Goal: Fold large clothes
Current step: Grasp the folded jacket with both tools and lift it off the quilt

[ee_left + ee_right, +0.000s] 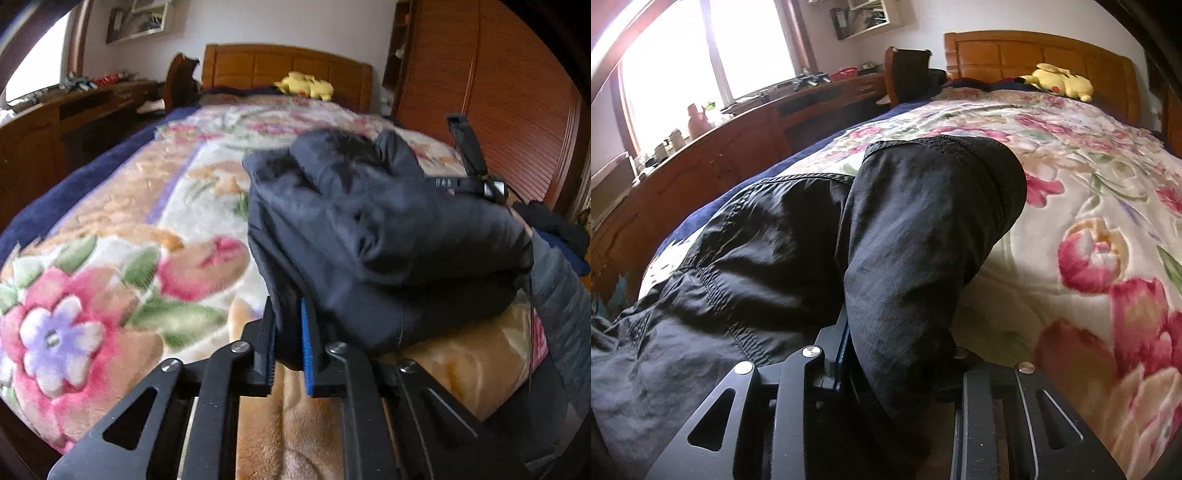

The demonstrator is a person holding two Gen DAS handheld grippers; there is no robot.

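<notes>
A large black garment (369, 229) lies bunched on a floral blanket (110, 258) on the bed. My left gripper (290, 339) is shut on a fold of the garment's near left edge, held just above the blanket. In the right wrist view the same black garment (812, 240) drapes over my right gripper (897, 354), which is shut on a thick fold of it; the right finger is hidden under cloth. The right gripper's body (476, 177) shows at the far right in the left wrist view.
A yellow plush toy (1060, 85) lies by the wooden headboard (1034, 55). A long wooden desk (738, 147) with clutter runs along the bed's left side under a window. A wooden wardrobe (498, 92) stands to the right. The floral blanket (1089, 203) stretches beyond the garment.
</notes>
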